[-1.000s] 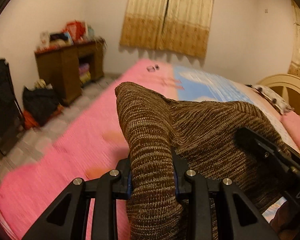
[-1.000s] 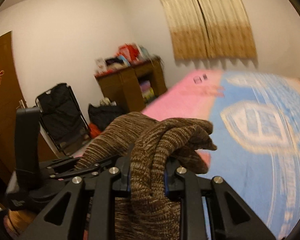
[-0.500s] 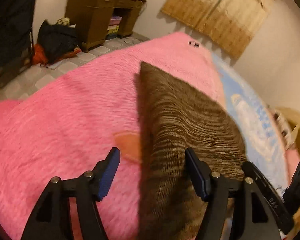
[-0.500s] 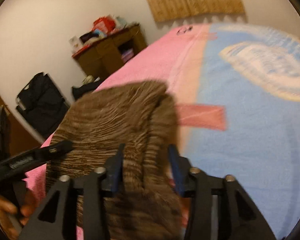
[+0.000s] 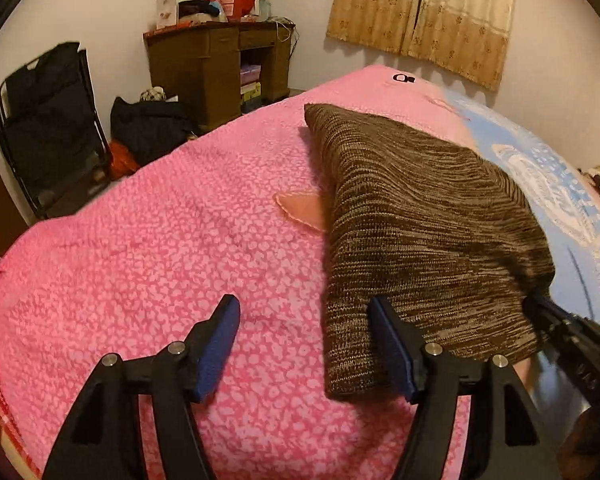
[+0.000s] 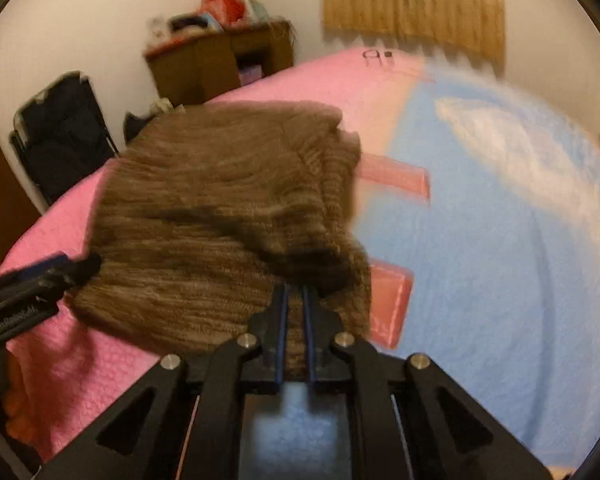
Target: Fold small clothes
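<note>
The left tongs [image 5: 304, 344] are seen spread wide and released, nothing being pressed between the blue pads [image 5: 392, 350]; the near left corner of the brown knitted garment [image 5: 420, 220] is partly overlapped by the right-hand pad, while only bare pink blanket [image 5: 160, 248] is seen under the gap between the fingers and under the left-hand pad; the jaws have just been opening, the garment having been let out of them. The right tongs [image 6: 295, 320] are seen clenched on the garment [image 6: 220, 216], a narrow strip of knit being pinched between the blue pads at its near right corner; these jaws have just been closing. The garment is laid flat on the bed, ahead of both tongs, mostly on the pink blanket and close to where the blue blanket [image 6: 500, 240] begins; it stretches away from the tongs towards the curtain [image 5: 420, 12]. Far ahead and to the left of the tongs a wooden desk [image 5: 216, 64] is seen against the wall; the right wrist view is blurred.
</note>
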`<state>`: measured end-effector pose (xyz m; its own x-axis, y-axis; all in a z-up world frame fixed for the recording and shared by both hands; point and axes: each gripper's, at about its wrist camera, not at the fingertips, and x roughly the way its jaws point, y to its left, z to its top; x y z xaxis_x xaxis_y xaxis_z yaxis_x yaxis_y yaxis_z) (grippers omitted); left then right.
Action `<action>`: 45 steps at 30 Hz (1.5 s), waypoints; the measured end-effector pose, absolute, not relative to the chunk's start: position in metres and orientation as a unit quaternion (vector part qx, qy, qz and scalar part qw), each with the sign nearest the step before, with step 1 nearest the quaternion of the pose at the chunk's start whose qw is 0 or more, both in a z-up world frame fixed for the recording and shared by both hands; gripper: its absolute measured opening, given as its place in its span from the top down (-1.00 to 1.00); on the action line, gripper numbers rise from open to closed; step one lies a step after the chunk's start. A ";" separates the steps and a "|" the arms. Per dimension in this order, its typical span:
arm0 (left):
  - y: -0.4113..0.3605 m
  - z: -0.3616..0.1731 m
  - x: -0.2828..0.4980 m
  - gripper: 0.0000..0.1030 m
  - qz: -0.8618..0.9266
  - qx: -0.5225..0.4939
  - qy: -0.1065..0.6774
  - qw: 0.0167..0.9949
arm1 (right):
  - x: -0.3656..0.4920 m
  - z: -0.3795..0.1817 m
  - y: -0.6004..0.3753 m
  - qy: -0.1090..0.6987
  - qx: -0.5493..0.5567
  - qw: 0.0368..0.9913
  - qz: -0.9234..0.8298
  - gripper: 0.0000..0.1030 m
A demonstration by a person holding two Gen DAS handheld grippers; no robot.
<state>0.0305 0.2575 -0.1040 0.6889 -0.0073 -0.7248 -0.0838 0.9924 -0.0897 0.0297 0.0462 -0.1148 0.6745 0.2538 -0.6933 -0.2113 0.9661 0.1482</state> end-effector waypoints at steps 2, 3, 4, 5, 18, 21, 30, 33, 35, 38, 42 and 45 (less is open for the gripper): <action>0.259 -0.103 0.027 -0.33 0.022 -0.064 0.402 0.913 | 0.032 -0.114 0.040 0.392 0.042 0.909 0.133 0.84; 0.262 -0.101 0.025 -0.33 0.023 -0.070 0.407 0.910 | 0.034 -0.114 0.037 0.398 0.049 0.906 0.134 0.84; 0.262 -0.099 0.023 -0.33 0.024 -0.073 0.410 0.909 | 0.033 -0.113 0.035 0.402 0.051 0.905 0.134 0.84; 0.262 -0.096 0.016 -0.33 0.022 -0.075 0.416 0.906 | 0.030 -0.111 0.033 0.405 0.053 0.903 0.132 0.84; 0.212 -0.086 -0.057 -0.33 -0.021 0.010 0.434 0.901 | -0.063 -0.084 0.010 0.376 0.139 0.912 0.088 -0.32; 0.207 -0.073 -0.072 -0.34 -0.028 0.005 0.418 0.908 | -0.074 -0.078 0.014 0.374 0.136 0.914 0.075 -0.46; 0.184 -0.048 -0.112 -0.40 -0.018 0.047 0.380 0.924 | -0.117 -0.063 0.014 0.374 0.139 0.915 0.049 -0.64; 0.177 -0.037 -0.123 -0.40 0.002 0.062 0.367 0.928 | -0.130 -0.048 0.011 0.350 0.139 0.925 0.044 -0.65; 0.176 -0.029 -0.130 -0.40 0.008 0.063 0.352 0.934 | -0.139 -0.035 0.010 0.327 0.134 0.935 0.039 -0.71; 0.182 -0.015 -0.135 -0.40 -0.005 0.041 0.337 0.941 | -0.155 -0.013 0.010 0.280 0.124 0.952 0.029 -0.78; 0.188 0.003 -0.142 -0.40 0.023 0.042 0.306 0.951 | -0.174 0.017 0.020 0.220 0.093 0.971 0.030 -0.90; 0.190 0.014 -0.147 -0.40 0.046 0.049 0.284 0.957 | -0.186 0.035 0.033 0.175 0.059 0.982 0.034 -1.00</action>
<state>-0.1472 0.1897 0.0140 0.8349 0.1153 -0.5383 -0.0597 0.9910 0.1197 -0.1860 0.0327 0.0349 0.9363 0.0872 -0.3402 -0.0458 0.9907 0.1278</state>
